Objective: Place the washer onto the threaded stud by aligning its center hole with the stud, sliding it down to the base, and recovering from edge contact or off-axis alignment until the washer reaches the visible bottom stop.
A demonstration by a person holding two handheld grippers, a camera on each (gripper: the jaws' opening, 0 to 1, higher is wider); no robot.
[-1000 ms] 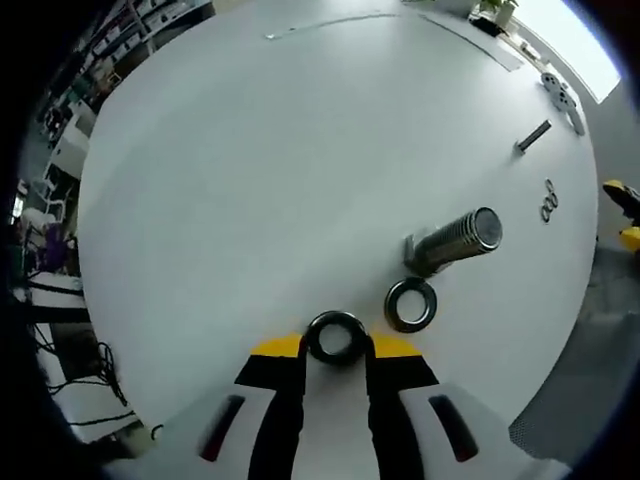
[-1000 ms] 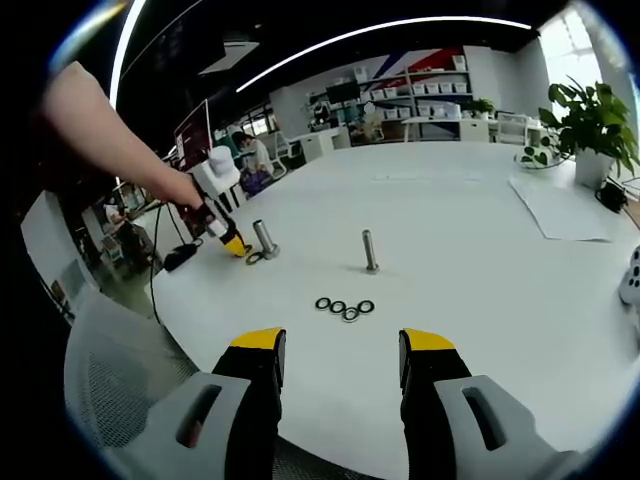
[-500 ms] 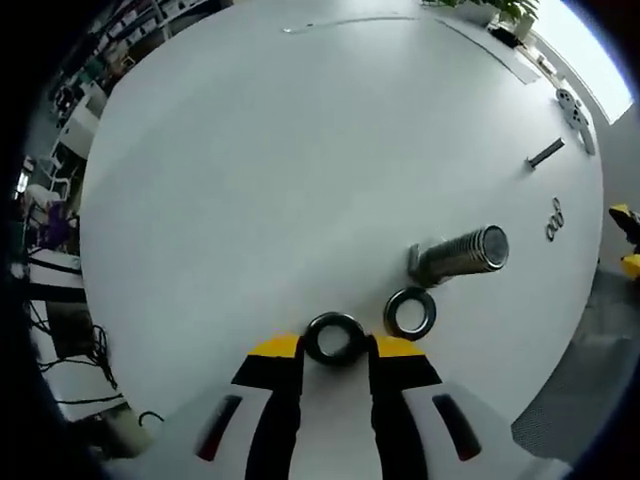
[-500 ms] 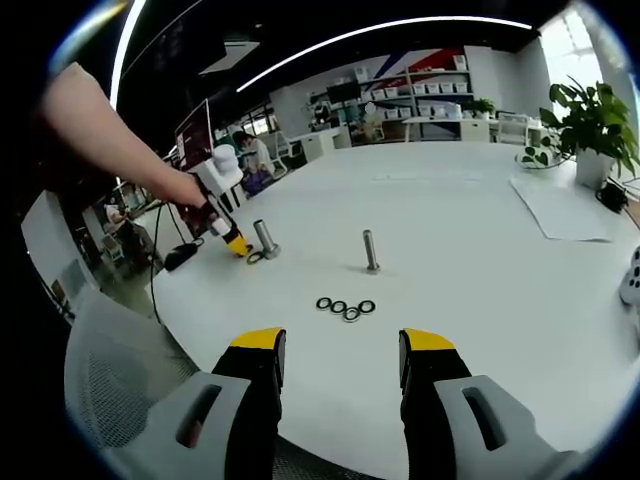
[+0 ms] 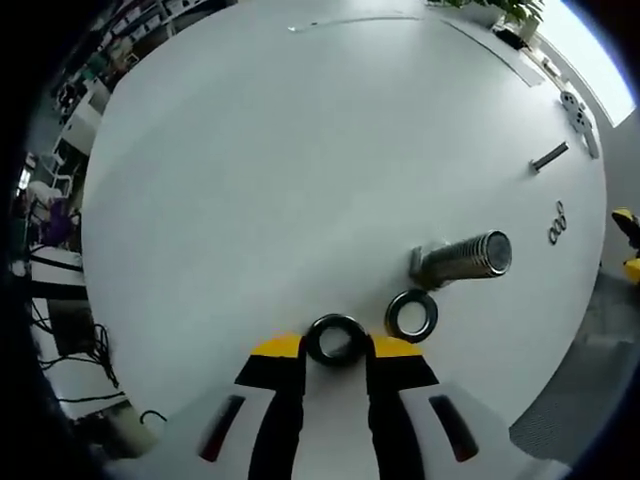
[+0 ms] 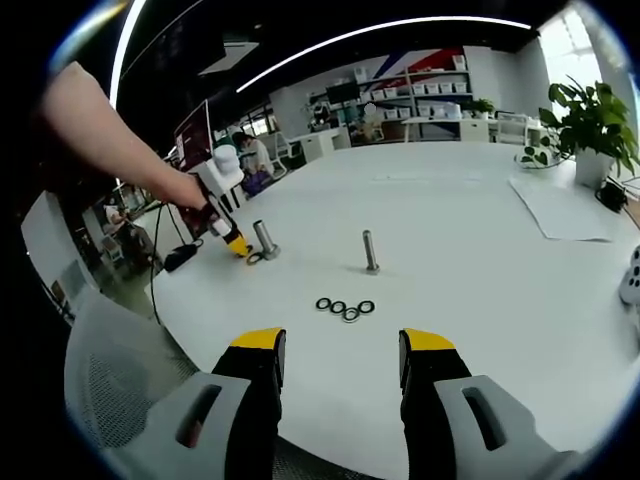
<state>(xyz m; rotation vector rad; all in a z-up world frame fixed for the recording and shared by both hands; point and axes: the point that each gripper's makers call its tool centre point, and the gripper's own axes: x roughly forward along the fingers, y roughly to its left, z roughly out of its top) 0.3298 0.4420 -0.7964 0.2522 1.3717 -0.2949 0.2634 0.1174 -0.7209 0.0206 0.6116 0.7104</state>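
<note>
**Washer held in the left gripper, close to the stud**

In the left gripper view, the left gripper (image 5: 336, 350) pinches a dark metal washer (image 5: 335, 339) between its two yellow-tipped fingers (image 5: 275, 348). The washer's round hole faces the camera. The washer is held above the white table (image 5: 280, 160), and it is not on the stud.

The threaded stud (image 5: 462, 260) stands on the table to the right of the held washer, with its flat top turned toward the right side of this view. It is near the washer but apart from it. A second washer (image 5: 411, 314) lies flat on the table, just beside the base of the stud and between the stud and the gripper tips. Farther away on the table there is a thinner stud (image 5: 549, 157) and a small group of rings (image 5: 553, 210).

In the right gripper view, the right gripper (image 6: 342, 345) hangs over the near part of the same table, with its fingers spread and nothing between them. In front of it lie the same small rings (image 6: 343, 307) in a short row, and behind them the thin stud (image 6: 370, 251) stands upright. At the left side of this view, a person's hand (image 6: 185, 188) holds the left gripper beside the thick stud (image 6: 264, 239). A potted plant (image 6: 587, 125) stands at the far right edge of the table.
</note>
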